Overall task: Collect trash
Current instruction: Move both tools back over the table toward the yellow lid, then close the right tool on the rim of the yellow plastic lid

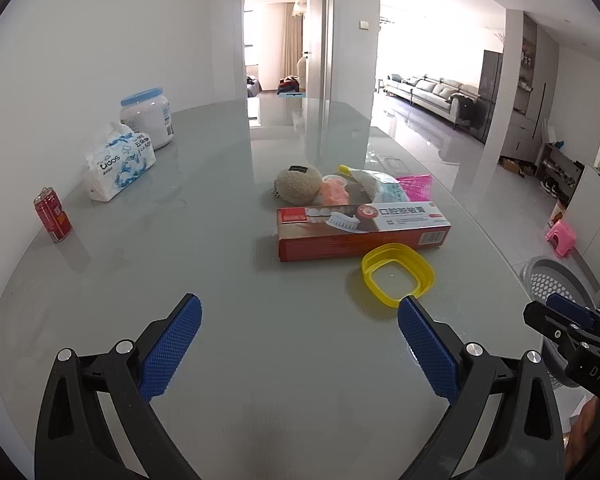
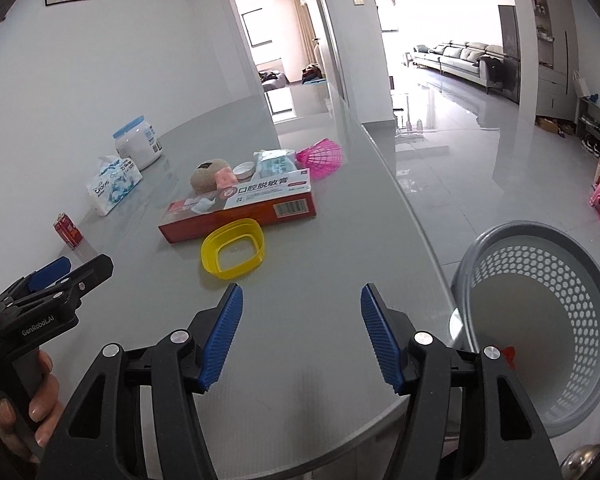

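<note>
Both grippers, left (image 1: 298,322) and right (image 2: 302,312), jaws spread and empty low in frame, aimed at yellow ring (image 2: 233,254) mid-worktop, probably bound for grey basket (image 2: 540,320) lower right.

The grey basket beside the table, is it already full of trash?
No. In the right wrist view the grey basket shows a bare pale bottom, with only one small red scrap visible inside.

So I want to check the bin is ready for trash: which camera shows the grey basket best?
The right wrist view: the grey basket stands on the floor beside the table edge, its perforated wall and inside in plain sight, with one small red scrap at the bottom. The left wrist view shows only part of its rim, partly behind the right gripper.
</note>
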Demonstrator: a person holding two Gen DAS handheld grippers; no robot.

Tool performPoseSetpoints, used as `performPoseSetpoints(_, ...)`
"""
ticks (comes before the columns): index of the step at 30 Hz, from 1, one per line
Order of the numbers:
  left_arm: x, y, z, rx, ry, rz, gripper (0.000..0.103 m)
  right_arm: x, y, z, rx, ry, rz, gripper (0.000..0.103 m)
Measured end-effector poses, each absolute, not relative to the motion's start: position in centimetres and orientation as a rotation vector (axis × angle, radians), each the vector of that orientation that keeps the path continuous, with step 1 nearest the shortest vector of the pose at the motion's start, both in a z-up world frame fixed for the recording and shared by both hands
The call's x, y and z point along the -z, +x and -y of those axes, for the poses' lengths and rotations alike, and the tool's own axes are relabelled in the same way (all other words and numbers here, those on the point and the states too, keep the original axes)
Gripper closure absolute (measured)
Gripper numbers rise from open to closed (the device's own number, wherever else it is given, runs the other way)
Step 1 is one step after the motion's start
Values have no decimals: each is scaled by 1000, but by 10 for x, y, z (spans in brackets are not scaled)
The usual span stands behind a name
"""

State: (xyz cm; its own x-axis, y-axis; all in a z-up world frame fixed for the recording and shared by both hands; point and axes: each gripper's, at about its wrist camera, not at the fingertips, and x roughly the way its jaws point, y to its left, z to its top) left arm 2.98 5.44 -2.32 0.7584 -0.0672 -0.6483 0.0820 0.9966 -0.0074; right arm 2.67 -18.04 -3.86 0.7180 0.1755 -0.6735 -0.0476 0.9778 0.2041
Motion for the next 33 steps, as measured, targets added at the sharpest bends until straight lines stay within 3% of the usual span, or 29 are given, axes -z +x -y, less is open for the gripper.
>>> performPoseSetpoints(14,48,79,-92,49,-12,-751,6,67,89,132,-198,127,-859,41)
performPoseSetpoints(27,72,105,-103,78,-63,-819,6,85,128,106,-200,83,-907,27)
performPoseSetpoints(33,70,103,-108,57,-74,-806,6,87,138,98,-201,62,-917,25)
